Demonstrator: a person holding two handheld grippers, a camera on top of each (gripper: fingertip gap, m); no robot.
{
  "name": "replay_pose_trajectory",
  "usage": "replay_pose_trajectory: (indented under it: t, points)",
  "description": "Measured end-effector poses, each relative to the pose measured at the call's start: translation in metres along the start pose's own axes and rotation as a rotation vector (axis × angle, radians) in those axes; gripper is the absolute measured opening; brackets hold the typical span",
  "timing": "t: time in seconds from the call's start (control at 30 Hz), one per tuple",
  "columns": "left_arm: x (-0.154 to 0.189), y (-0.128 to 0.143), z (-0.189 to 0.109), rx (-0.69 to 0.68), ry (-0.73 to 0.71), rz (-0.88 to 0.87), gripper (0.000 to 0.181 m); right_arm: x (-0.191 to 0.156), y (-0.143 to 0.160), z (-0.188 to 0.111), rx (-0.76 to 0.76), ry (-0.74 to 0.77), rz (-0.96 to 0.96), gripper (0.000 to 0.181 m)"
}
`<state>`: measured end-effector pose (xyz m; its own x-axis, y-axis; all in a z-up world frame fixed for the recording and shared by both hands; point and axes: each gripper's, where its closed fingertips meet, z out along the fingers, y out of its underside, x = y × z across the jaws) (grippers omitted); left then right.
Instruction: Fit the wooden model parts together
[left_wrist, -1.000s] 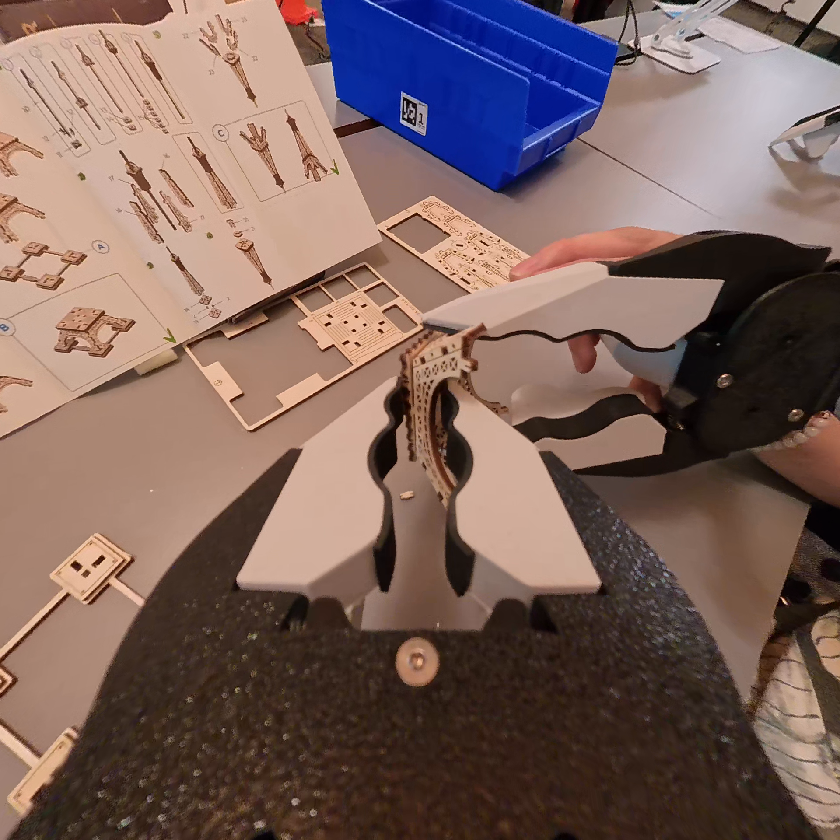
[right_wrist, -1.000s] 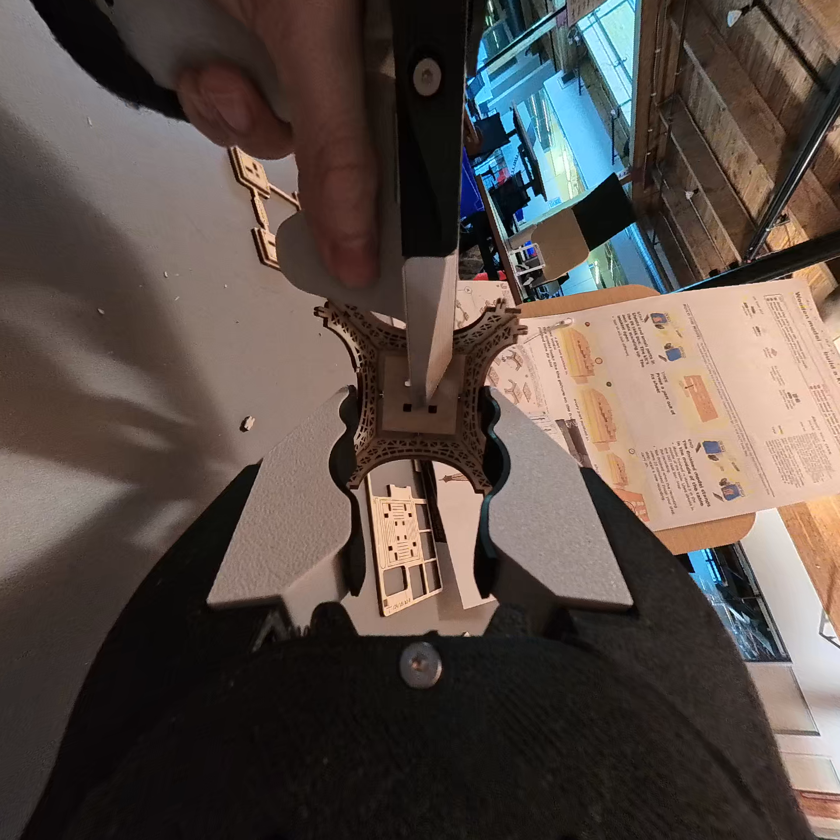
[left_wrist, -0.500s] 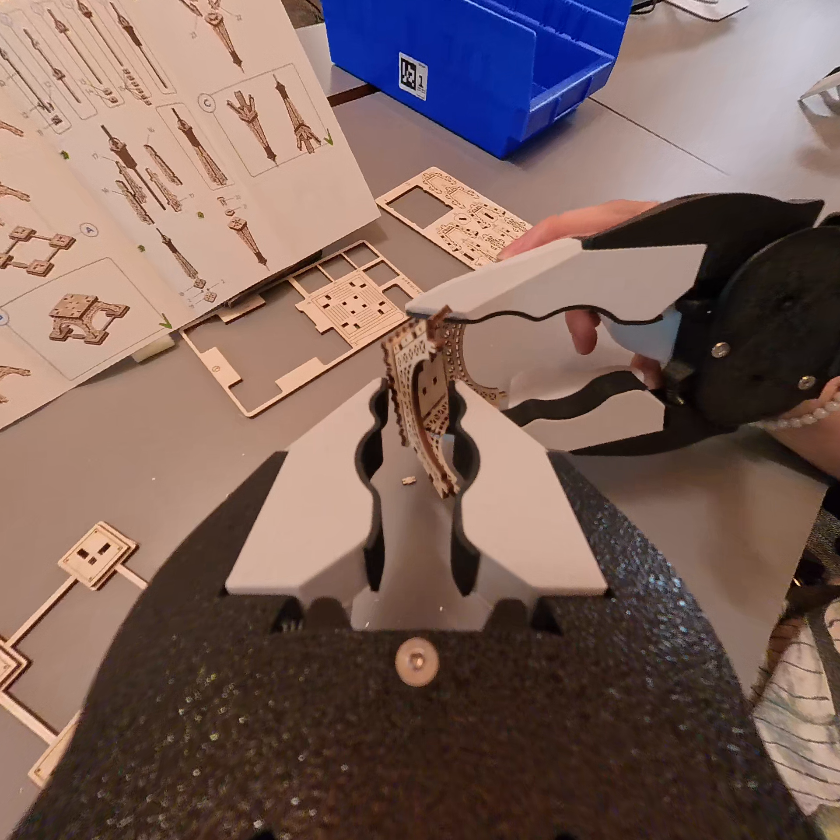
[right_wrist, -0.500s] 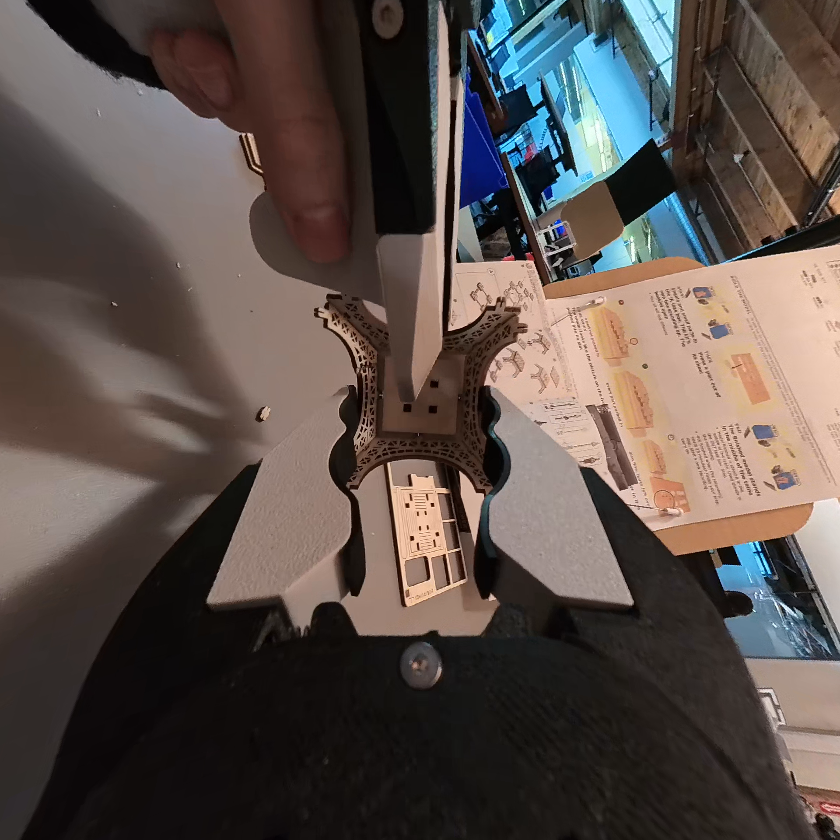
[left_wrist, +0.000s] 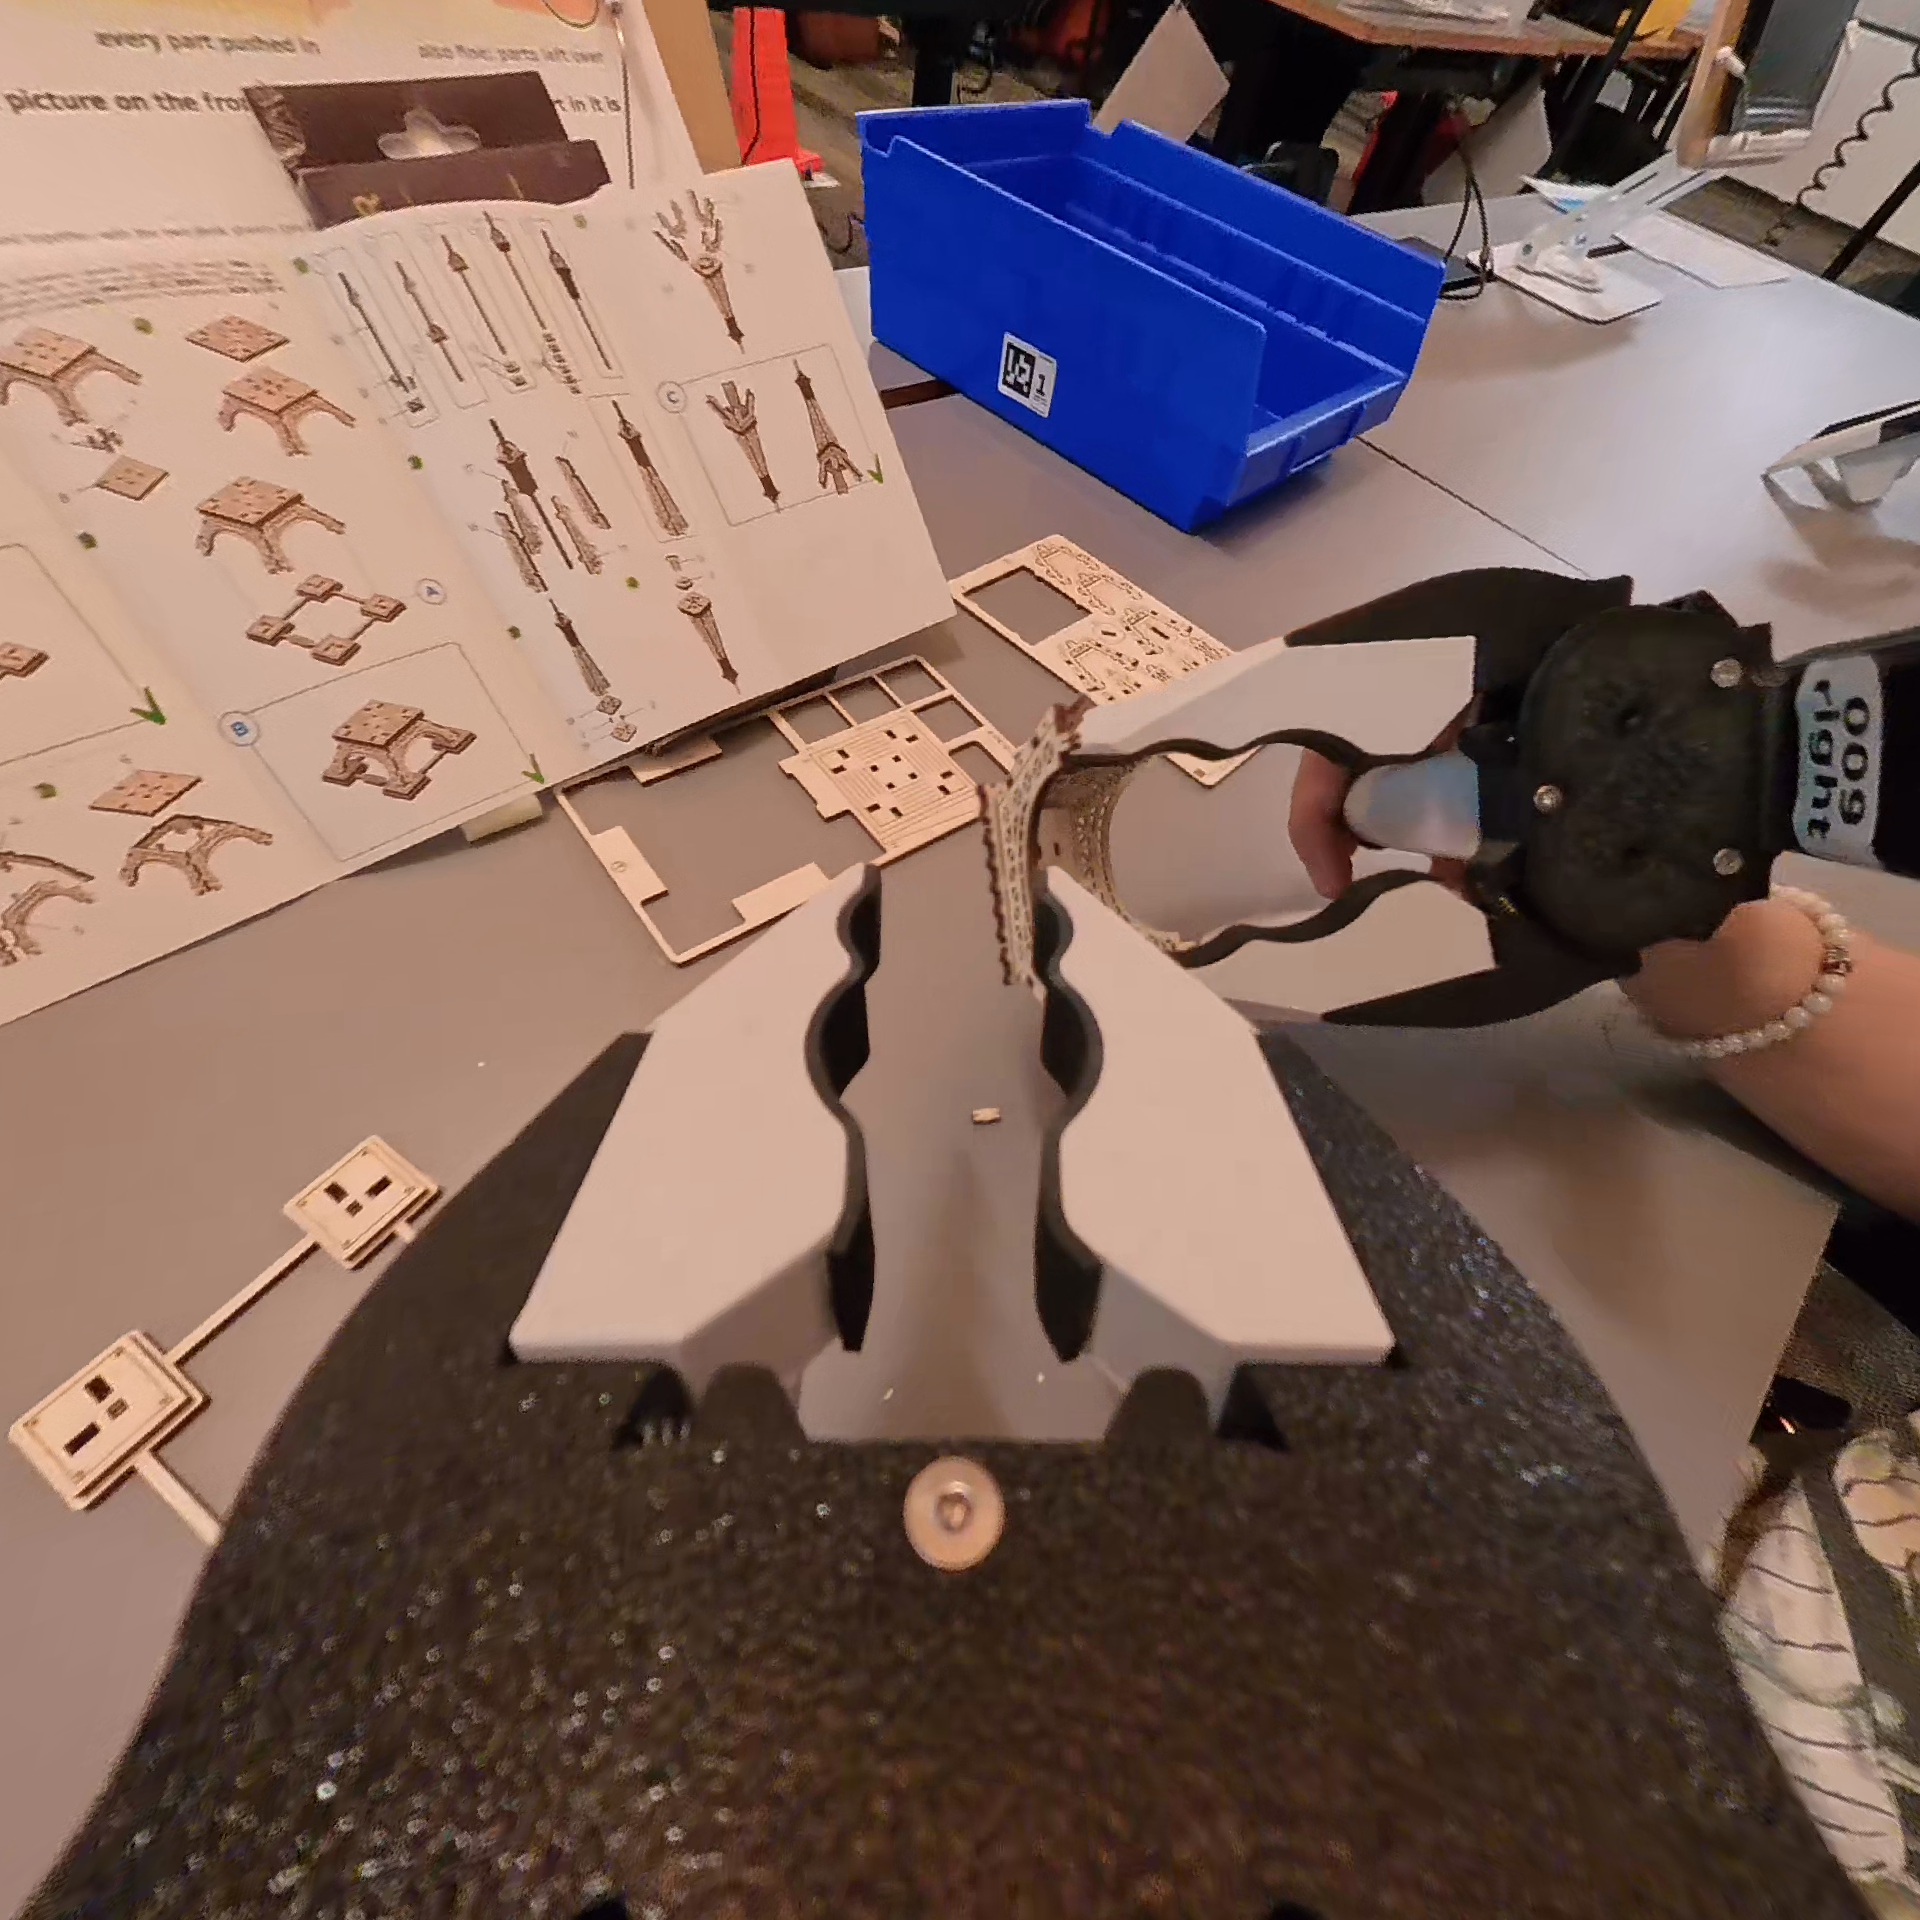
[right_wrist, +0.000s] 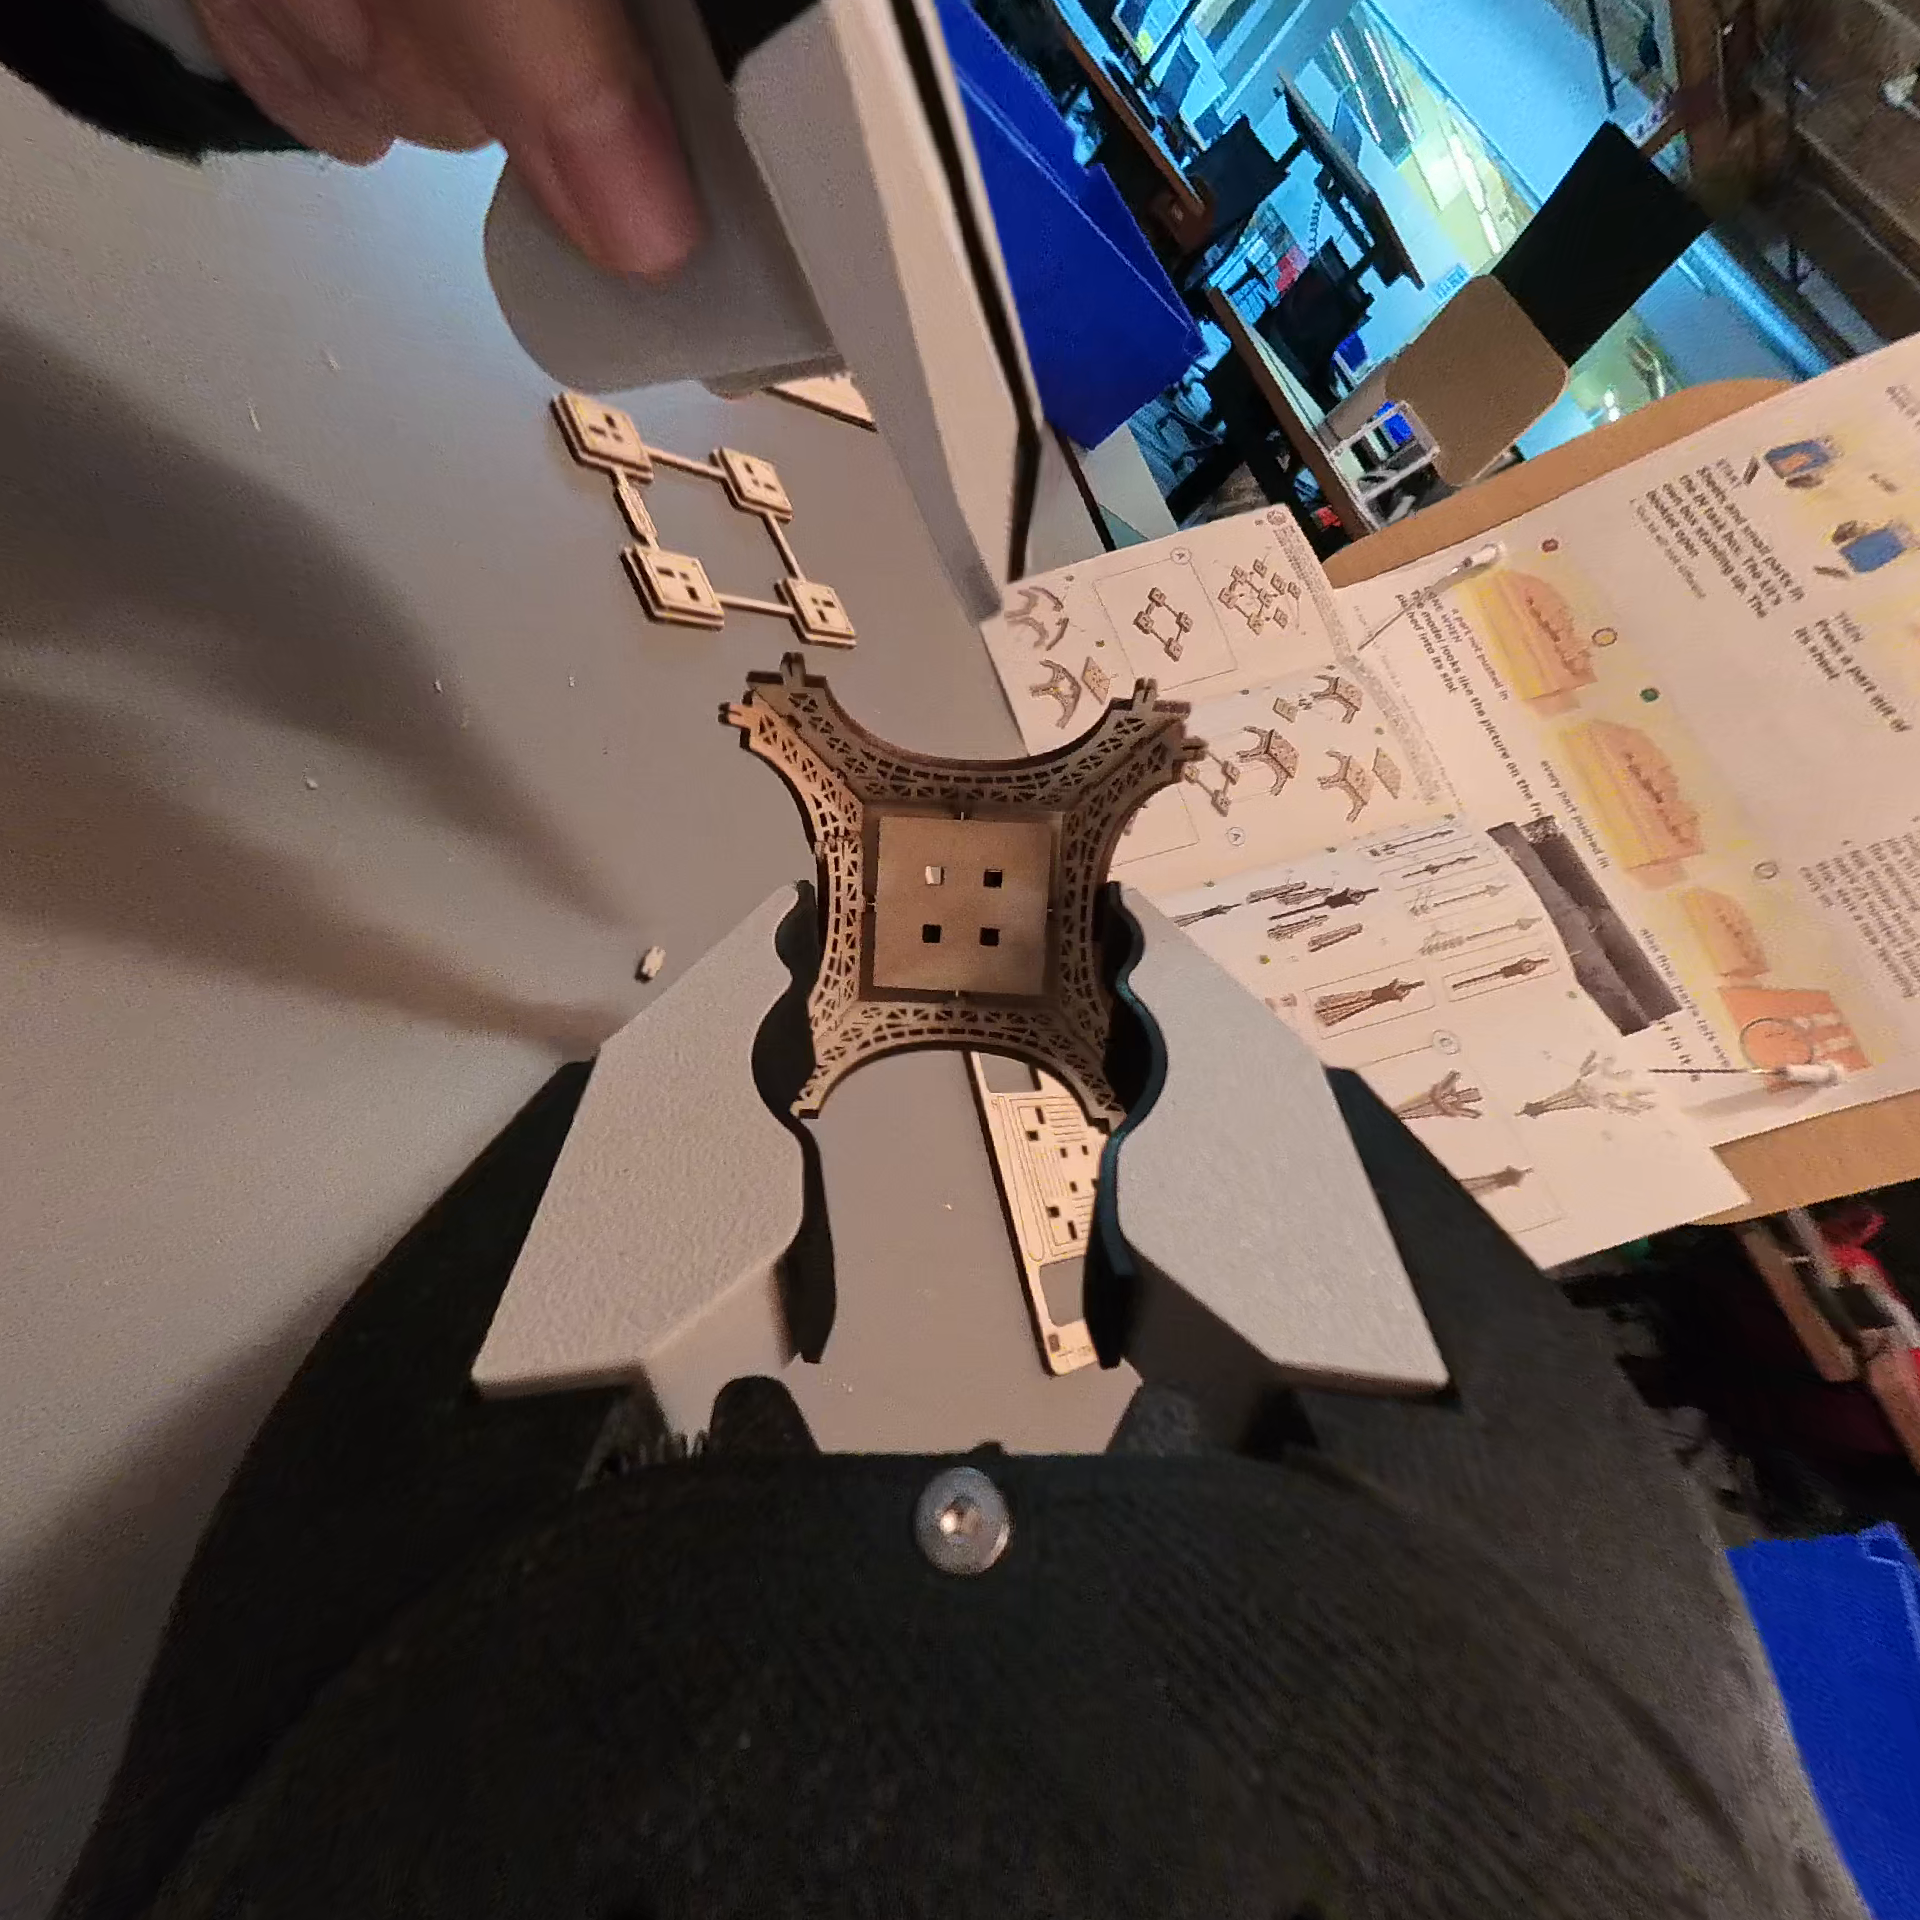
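The right gripper (right_wrist: 961, 997) clamps the tower base (right_wrist: 961, 904) by two opposite sides, its fingers pressed against the latticed walls, so the four curved legs splay toward the camera's far side and the square platform with its four slots faces straight back along the fingers. In the left wrist view the same base (left_wrist: 1023, 862) shows edge-on, touching or just off the tip of the left gripper (left_wrist: 956, 925), whose jaws stand apart with nothing between them. The base thus lies directly ahead and slightly right of the left gripper, held off the table (left_wrist: 364, 997). The foot frame (right_wrist: 707, 530), four square pads joined by thin bars, lies flat on the table beyond the base's legs, and also at the left gripper's lower left (left_wrist: 223, 1320). That frame is probably the next mate: the base's leg tips must come down onto the four pads, so the right gripper, which has the base, seems better placed to carry it there.
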<state>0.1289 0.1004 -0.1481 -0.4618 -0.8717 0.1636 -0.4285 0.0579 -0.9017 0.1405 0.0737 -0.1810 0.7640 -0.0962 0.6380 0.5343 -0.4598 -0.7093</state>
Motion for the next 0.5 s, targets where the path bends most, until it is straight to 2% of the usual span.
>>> replay_pose_trajectory:
  t: [0.03, 0.5]
  points:
    - [-0.002, 0.001, -0.001, 0.005, -0.002, -0.004, 0.025, 0.001, 0.000, 0.000, 0.006, -0.004, 0.023, 0.052]
    - [-0.007, 0.028, -0.001, -0.027, 0.015, -0.061, 0.024, 0.009, -0.008, -0.006, 0.119, -0.074, 0.318, 0.052]
